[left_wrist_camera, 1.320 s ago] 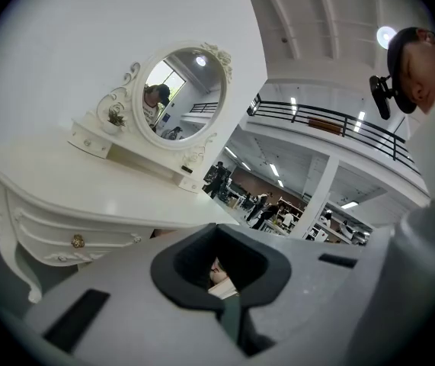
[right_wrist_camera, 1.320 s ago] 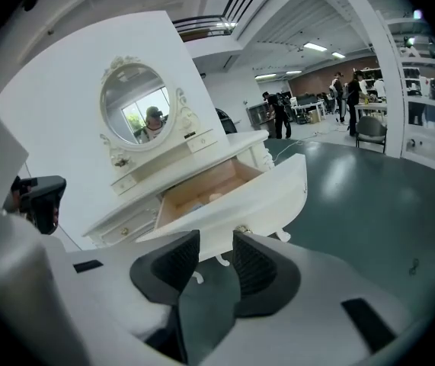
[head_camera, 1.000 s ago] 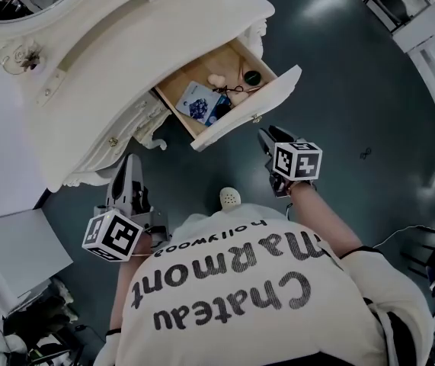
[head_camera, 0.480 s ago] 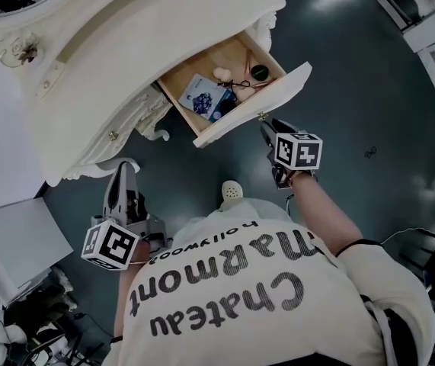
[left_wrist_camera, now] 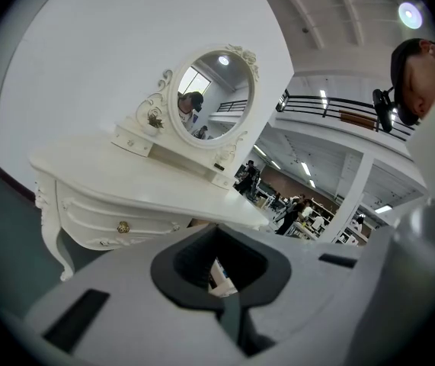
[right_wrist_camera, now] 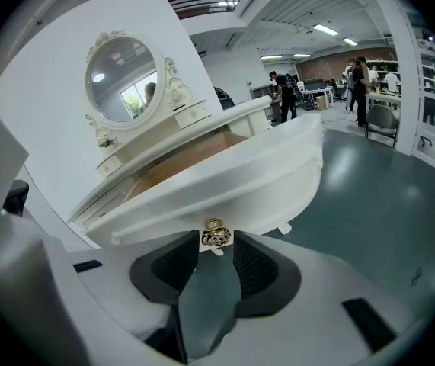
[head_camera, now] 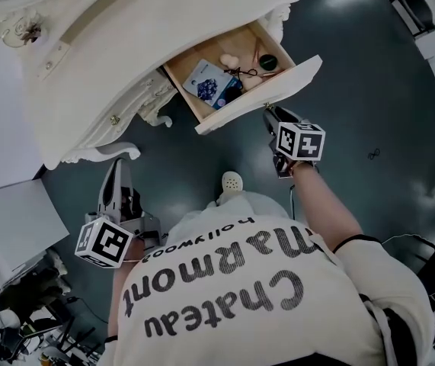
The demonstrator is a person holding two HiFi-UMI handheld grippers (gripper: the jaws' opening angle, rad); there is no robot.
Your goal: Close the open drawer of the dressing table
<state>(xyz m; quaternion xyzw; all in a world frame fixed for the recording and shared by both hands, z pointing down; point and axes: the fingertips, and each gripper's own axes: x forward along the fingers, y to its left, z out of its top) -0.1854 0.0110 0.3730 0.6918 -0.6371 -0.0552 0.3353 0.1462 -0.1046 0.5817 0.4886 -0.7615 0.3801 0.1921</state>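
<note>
Brass knob [right_wrist_camera: 215,232] inside just-opening right gripper [right_wrist_camera: 216,239], left gripper [left_wrist_camera: 217,229] closed; drawer [head_camera: 270,88] contents [head_camera: 211,84] only overhead

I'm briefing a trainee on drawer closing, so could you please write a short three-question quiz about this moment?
1. True or false: the drawer of the dressing table is fully shut.
2. What sits at the tips of the right gripper? A) the drawer's brass knob B) a table leg C) the mirror
3. Which gripper is farther from the drawer front?
Key: 1 false, it stands pulled out. 2 A; the jaws are apart, having just opened slightly. 3 The left gripper.
</note>
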